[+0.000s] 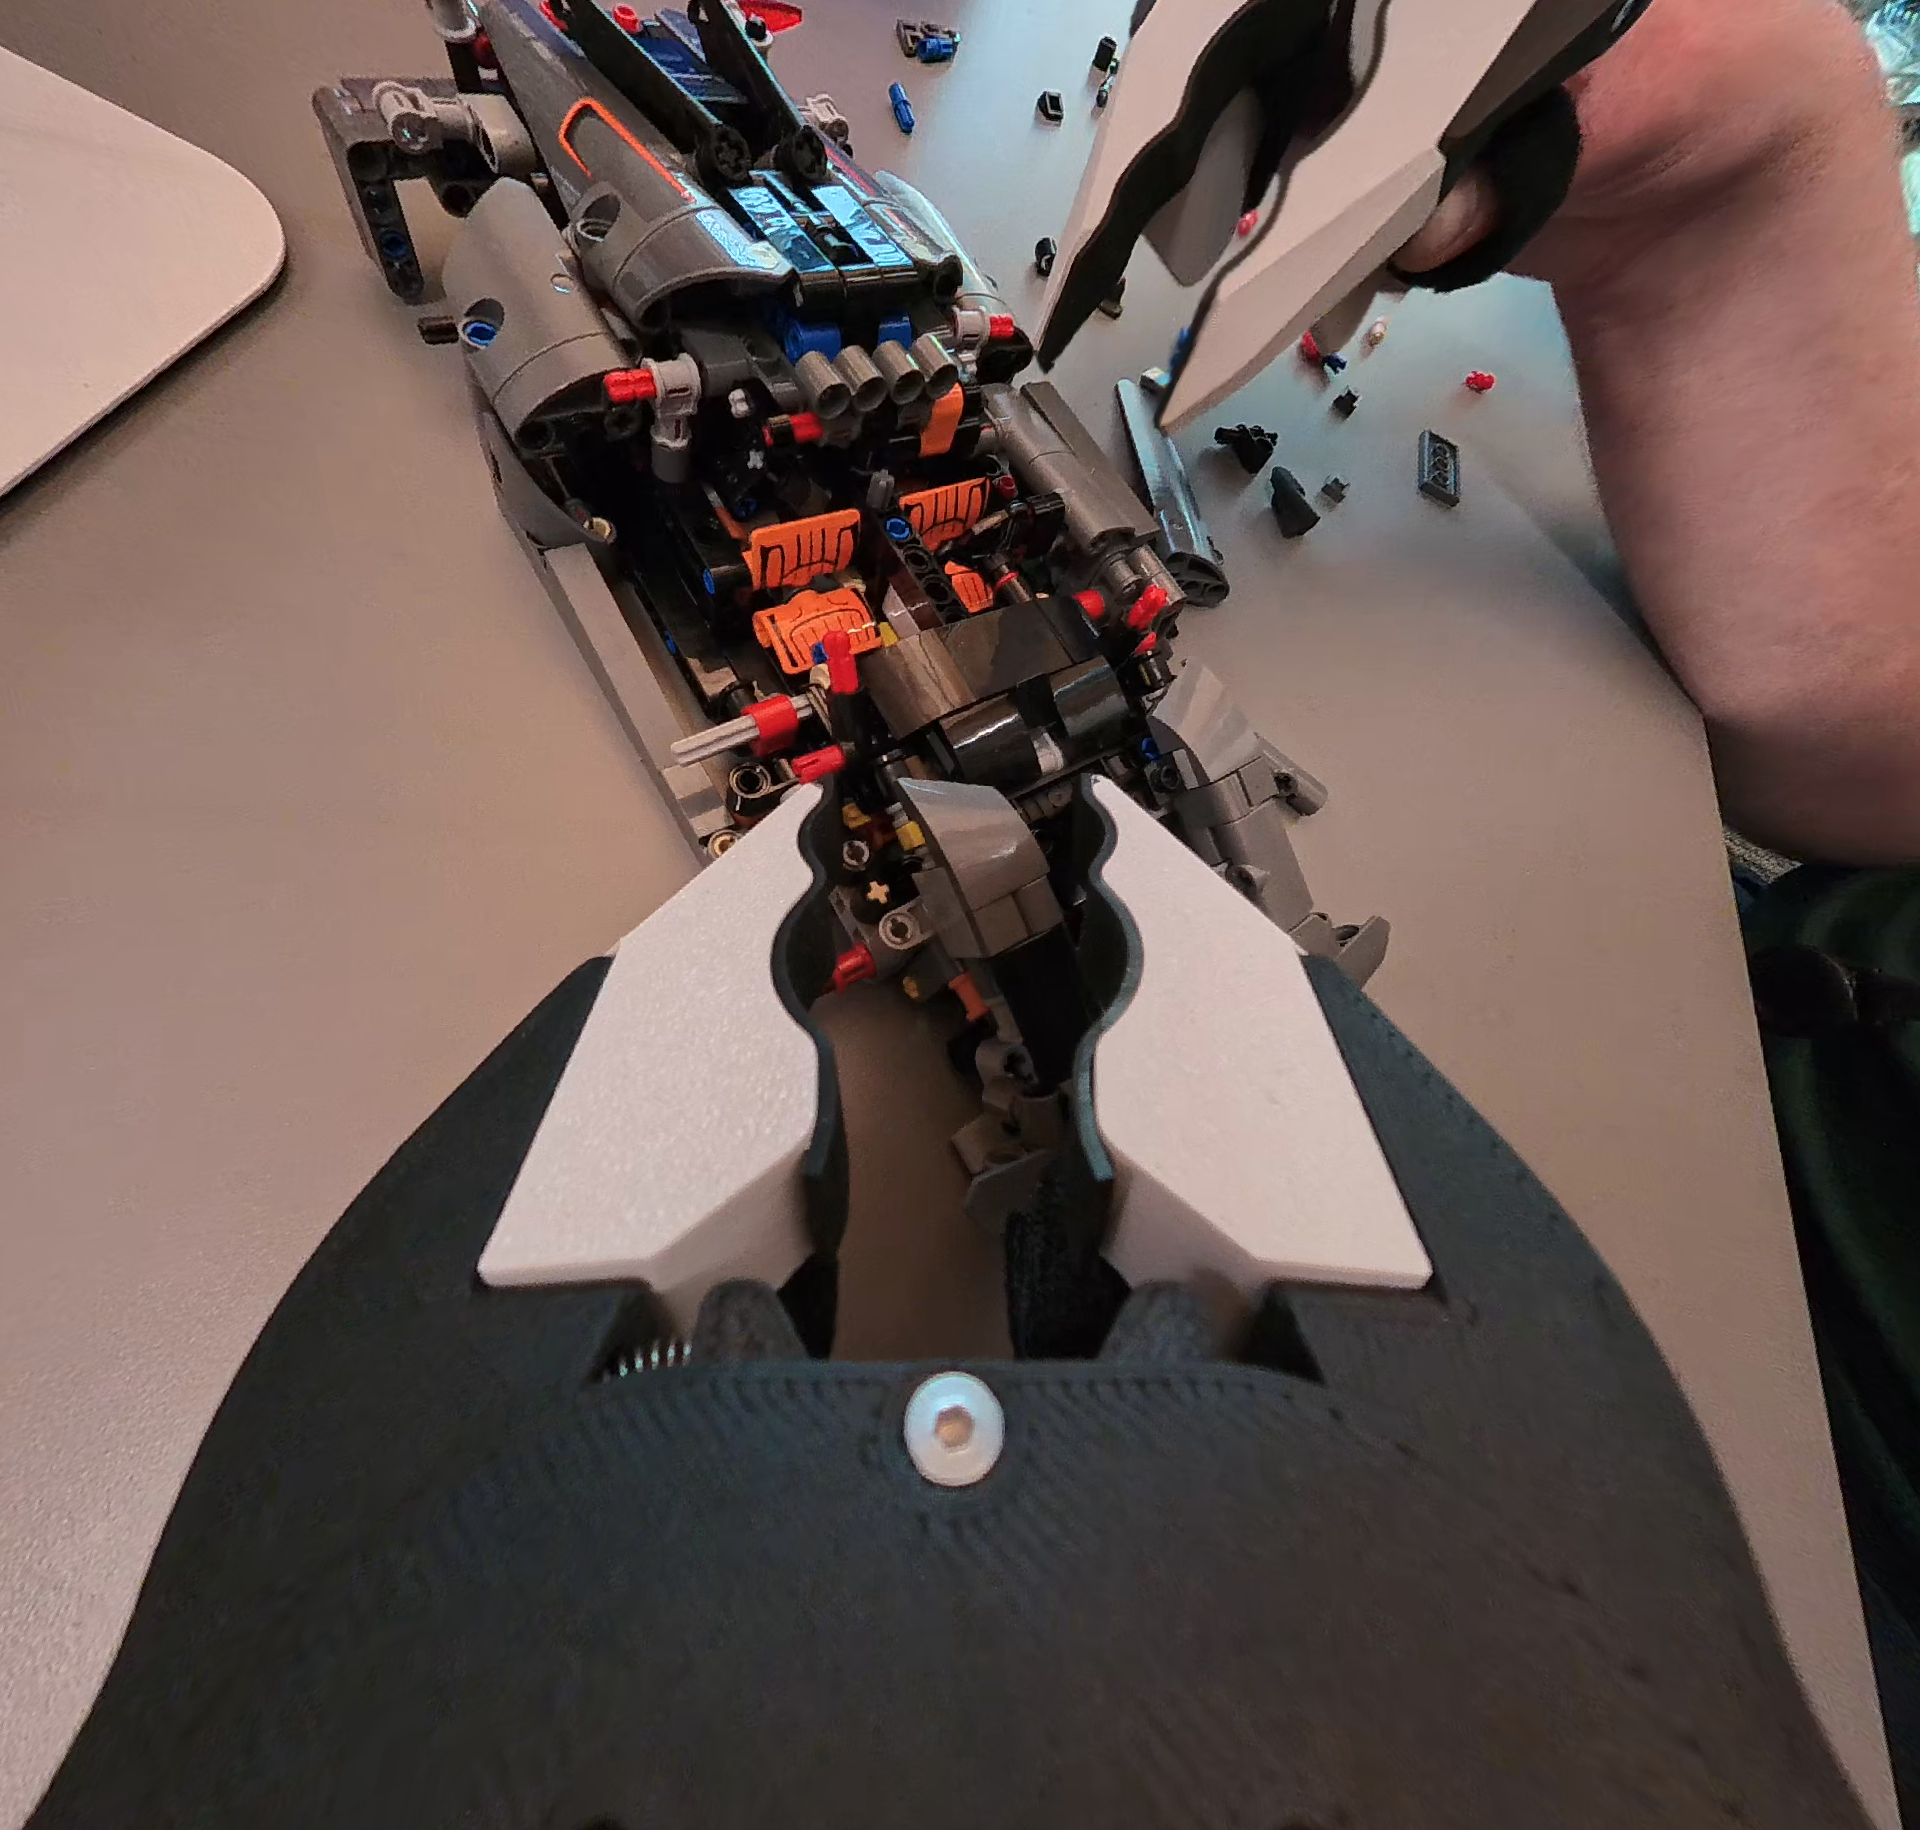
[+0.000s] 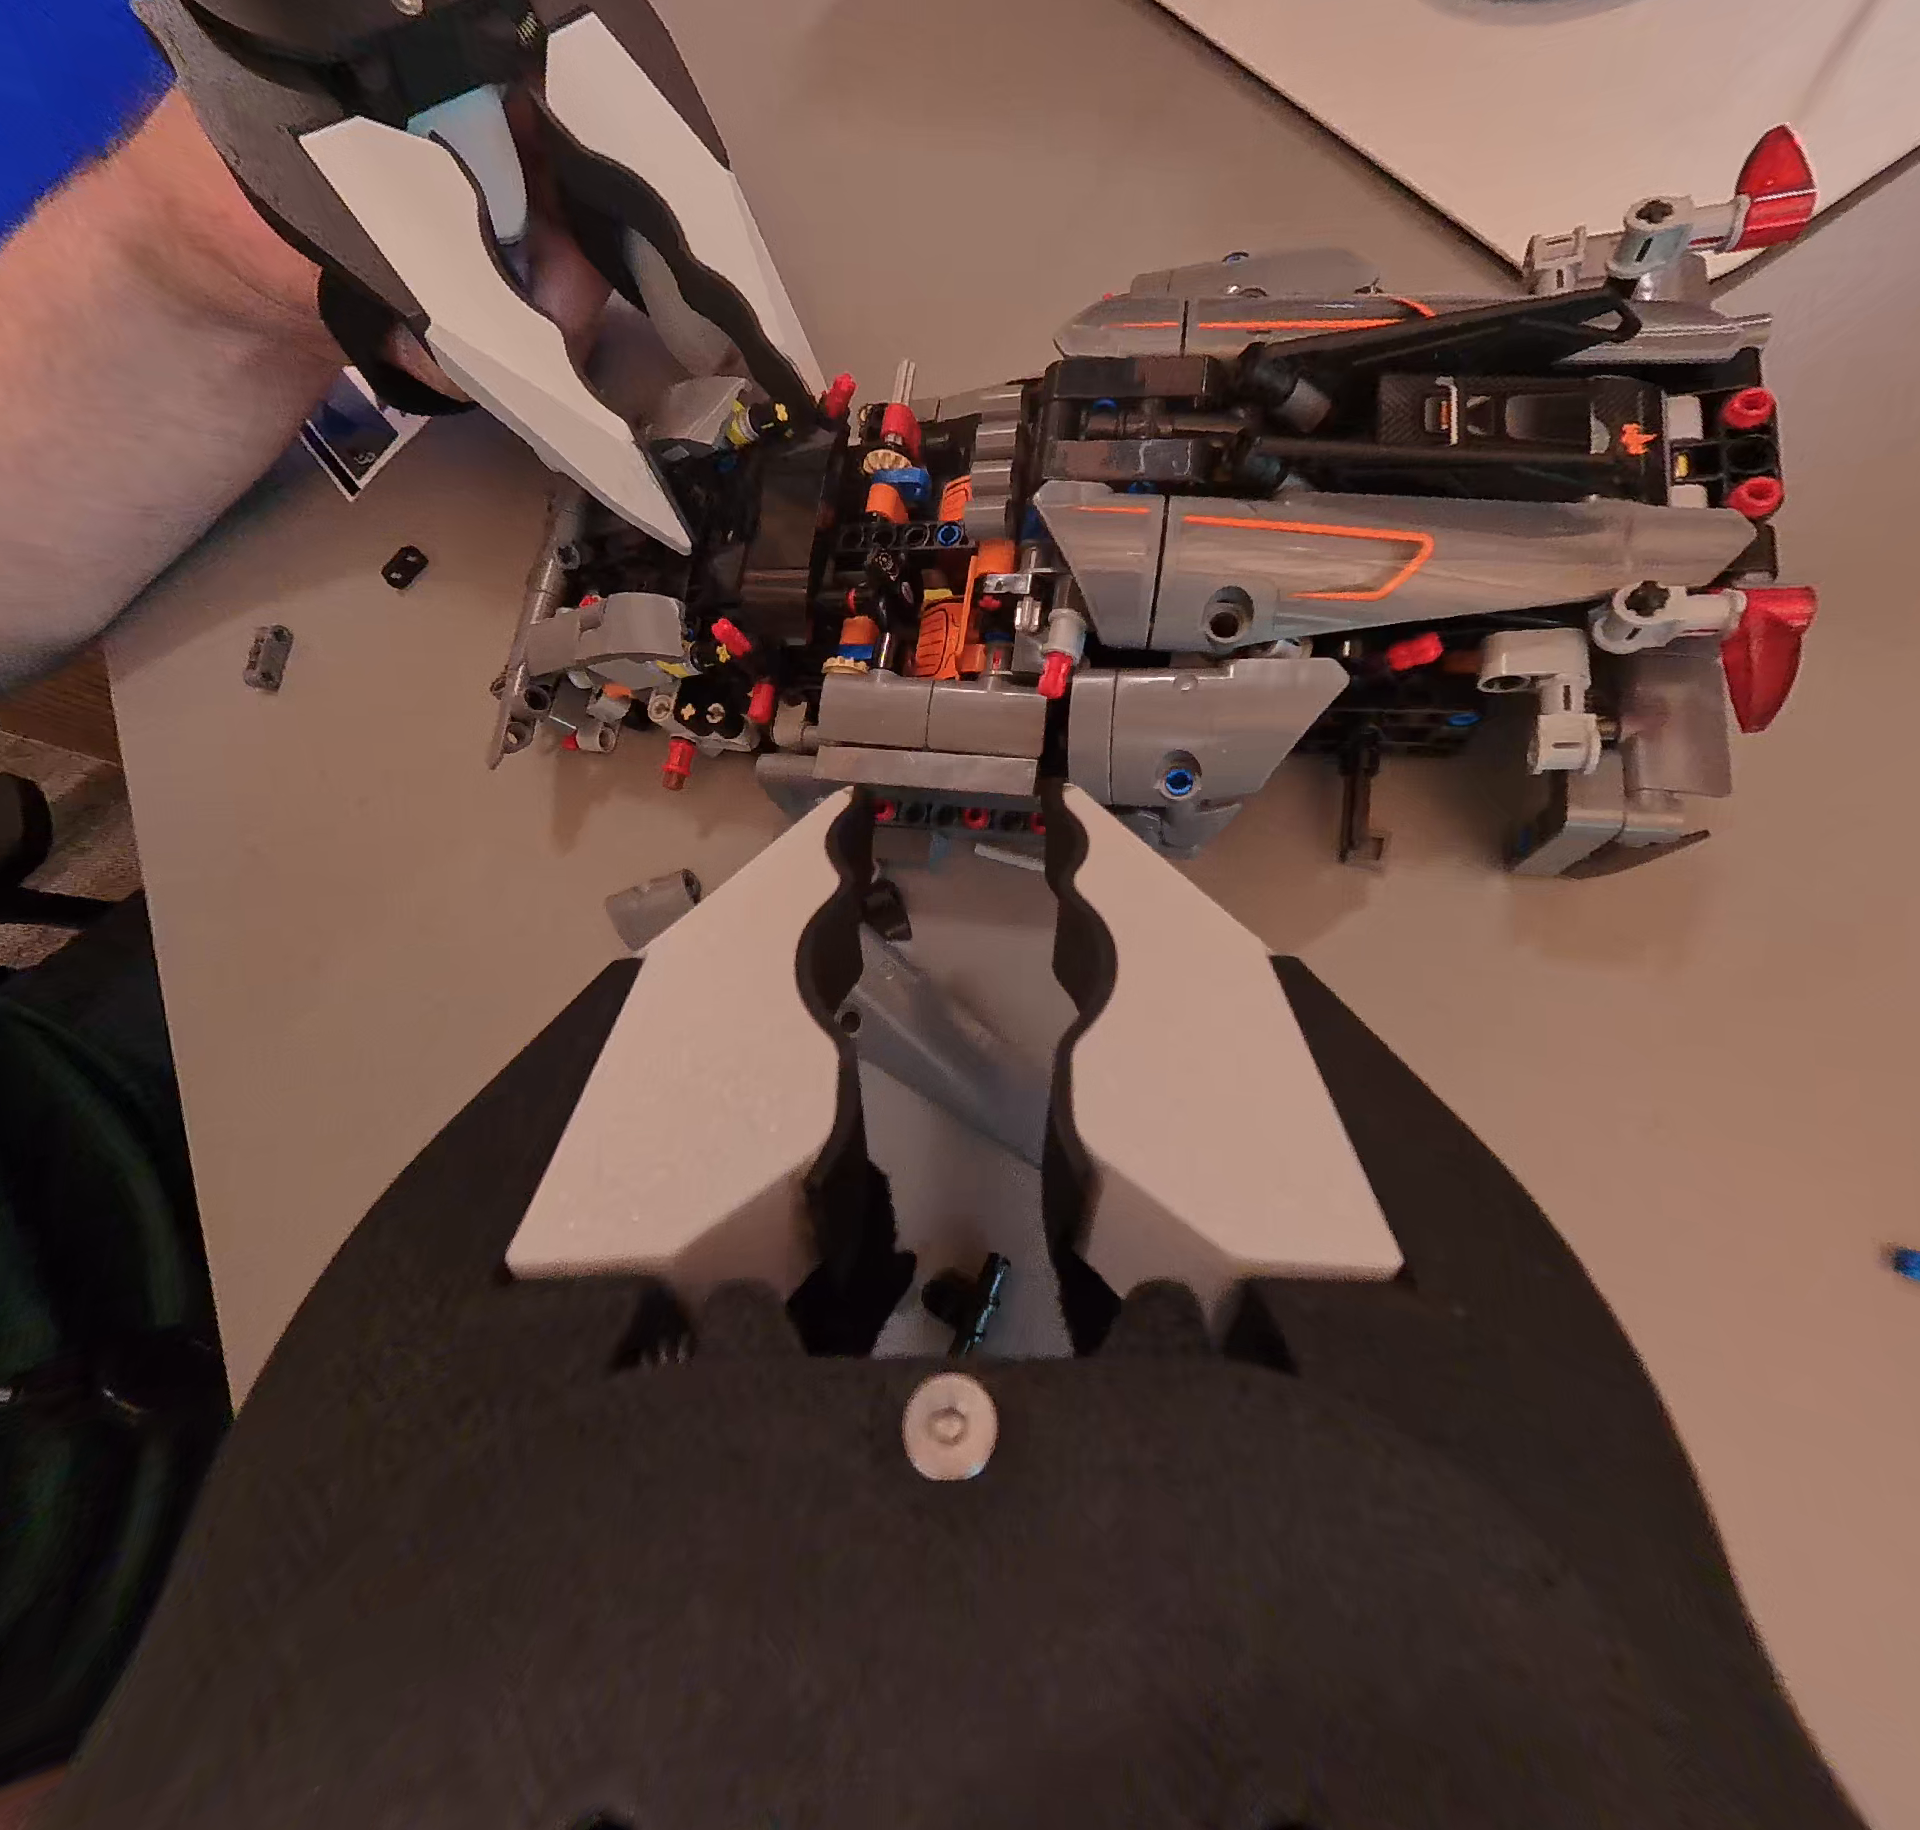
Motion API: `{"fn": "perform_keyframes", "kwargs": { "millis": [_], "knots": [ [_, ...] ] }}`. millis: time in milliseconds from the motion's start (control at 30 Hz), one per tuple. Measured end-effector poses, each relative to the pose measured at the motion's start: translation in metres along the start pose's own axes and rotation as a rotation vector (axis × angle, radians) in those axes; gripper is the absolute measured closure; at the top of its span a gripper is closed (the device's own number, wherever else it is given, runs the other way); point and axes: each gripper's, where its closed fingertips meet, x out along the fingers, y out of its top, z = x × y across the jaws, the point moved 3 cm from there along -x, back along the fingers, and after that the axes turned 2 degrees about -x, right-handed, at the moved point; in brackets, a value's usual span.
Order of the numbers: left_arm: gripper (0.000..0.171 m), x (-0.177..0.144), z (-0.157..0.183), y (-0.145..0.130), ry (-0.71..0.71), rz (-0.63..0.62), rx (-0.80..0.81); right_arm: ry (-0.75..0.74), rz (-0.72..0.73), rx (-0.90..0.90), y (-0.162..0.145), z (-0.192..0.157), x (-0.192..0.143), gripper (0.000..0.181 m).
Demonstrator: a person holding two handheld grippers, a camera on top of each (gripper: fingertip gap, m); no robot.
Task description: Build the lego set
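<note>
— Both jaws stand parted. Left gripper (image 1: pixel 956 793) straddles the nose of the long grey, black and orange brick-built car (image 2: pixel 1195 554) lying on the grey tabletop (image 1: pixel 260 845); whether it bites, I cannot tell. Right gripper (image 2: pixel 951 804) hovers at the car's side, holding nothing.

— How will it handle?

— Stiff along the beams, I judge, but fragile at clipped panels and red tail fins (image 2: pixel 1766 658). I'd grip the frame. Loose small pieces (image 1: pixel 1288 502) and a long grey panel (image 2: pixel 935 1042) crowd the right side.
</note>
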Motion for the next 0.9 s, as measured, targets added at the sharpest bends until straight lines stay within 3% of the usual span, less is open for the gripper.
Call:
{"fn": "perform_keyframes", "kwargs": {
  "millis": [167, 567, 667, 900],
  "knots": [
    [0.130, 0.000, 0.000, 0.000, -0.001, -0.003, 0.002, -0.039, -0.024, -0.019, 0.000, -0.005, 0.000, 0.133],
    [0.130, 0.000, 0.001, 0.000, 0.000, -0.002, 0.007, -0.158, 0.000, 0.015, -0.009, -0.015, 0.014, 0.115],
    [0.130, 0.000, 0.001, 0.000, -0.004, 0.001, 0.007, -0.239, 0.036, 0.005, -0.007, -0.013, 0.016, 0.118],
    [0.131, 0.000, 0.000, 0.000, -0.011, 0.004, 0.003, -0.275, 0.080, 0.051, -0.009, -0.010, 0.016, 0.110]
  ]
}}
